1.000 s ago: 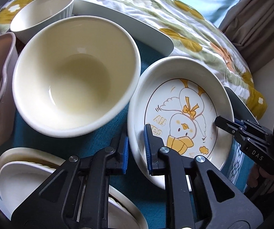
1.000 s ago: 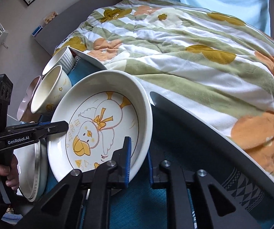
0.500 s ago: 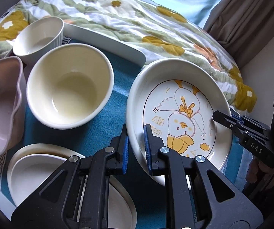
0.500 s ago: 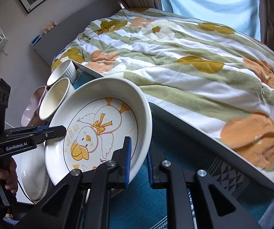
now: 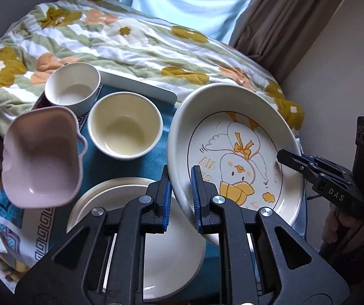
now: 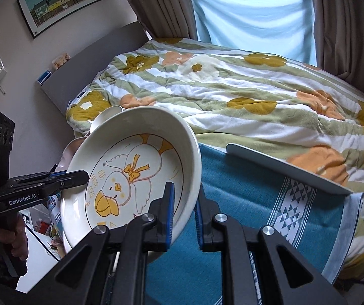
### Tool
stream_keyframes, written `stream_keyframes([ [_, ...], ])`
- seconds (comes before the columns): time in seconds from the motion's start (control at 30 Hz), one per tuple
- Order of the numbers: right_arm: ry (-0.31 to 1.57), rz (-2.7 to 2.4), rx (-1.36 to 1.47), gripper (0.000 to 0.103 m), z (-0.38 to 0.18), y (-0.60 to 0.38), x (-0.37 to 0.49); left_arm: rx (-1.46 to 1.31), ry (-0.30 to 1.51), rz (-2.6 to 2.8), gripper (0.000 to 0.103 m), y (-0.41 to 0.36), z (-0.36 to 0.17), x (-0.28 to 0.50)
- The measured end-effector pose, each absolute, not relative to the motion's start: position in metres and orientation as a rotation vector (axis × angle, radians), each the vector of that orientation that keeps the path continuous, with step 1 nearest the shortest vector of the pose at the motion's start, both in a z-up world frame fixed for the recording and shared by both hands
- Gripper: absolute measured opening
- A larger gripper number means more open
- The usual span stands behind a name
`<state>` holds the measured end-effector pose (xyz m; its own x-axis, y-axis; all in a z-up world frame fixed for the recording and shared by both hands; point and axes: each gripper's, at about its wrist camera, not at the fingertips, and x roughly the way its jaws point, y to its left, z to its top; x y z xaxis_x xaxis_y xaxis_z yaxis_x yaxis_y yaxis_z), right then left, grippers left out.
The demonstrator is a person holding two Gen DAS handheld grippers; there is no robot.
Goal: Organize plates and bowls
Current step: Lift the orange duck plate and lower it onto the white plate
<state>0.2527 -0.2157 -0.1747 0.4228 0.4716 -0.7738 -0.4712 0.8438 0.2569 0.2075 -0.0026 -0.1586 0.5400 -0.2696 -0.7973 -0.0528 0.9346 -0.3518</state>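
Note:
A deep white plate with a yellow duck drawing point(image 5: 235, 150) is held in the air, tilted, above the teal cloth. My left gripper point(image 5: 180, 198) is shut on its near left rim. My right gripper point(image 6: 184, 213) is shut on its opposite rim; the plate also shows in the right wrist view point(image 6: 131, 172). Below my left gripper lies a stack of white plates point(image 5: 156, 249). A cream bowl point(image 5: 125, 125), a white ribbed bowl point(image 5: 72, 87) and a pink bowl point(image 5: 41, 157) sit on the cloth to the left.
The dishes rest on a teal patterned cloth point(image 6: 245, 203) over a white tray point(image 6: 283, 167) on a bed with a flowered quilt point(image 6: 232, 89). Curtains point(image 6: 253, 12) hang behind. A wall point(image 5: 334, 76) is at the right.
Both grippers have lifted the duck plate higher and tilted it. The bowls and the plate stack look smaller and farther below.

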Motion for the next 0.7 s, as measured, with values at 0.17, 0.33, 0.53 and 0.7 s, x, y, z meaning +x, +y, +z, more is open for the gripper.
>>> stream_keyframes([
  [0.17, 0.955, 0.509, 0.074, 0.014, -0.171, -0.189, 0.201, -0.291, 1.008, -0.200, 0.013, 0.030, -0.152, 0.171],
  [0.33, 0.980, 0.447, 0.124, 0.014, -0.183, -0.165, 0.157, -0.250, 1.055, -0.243, 0.013, 0.056, -0.166, 0.141],
  [0.53, 1.048, 0.384, 0.123, 0.014, -0.214, -0.148, 0.125, -0.252, 1.126, -0.263, 0.013, 0.068, -0.207, 0.124],
  [0.7, 1.069, 0.358, 0.108, 0.014, -0.237, -0.141, 0.118, -0.255, 1.166, -0.262, 0.013, 0.068, -0.239, 0.125],
])
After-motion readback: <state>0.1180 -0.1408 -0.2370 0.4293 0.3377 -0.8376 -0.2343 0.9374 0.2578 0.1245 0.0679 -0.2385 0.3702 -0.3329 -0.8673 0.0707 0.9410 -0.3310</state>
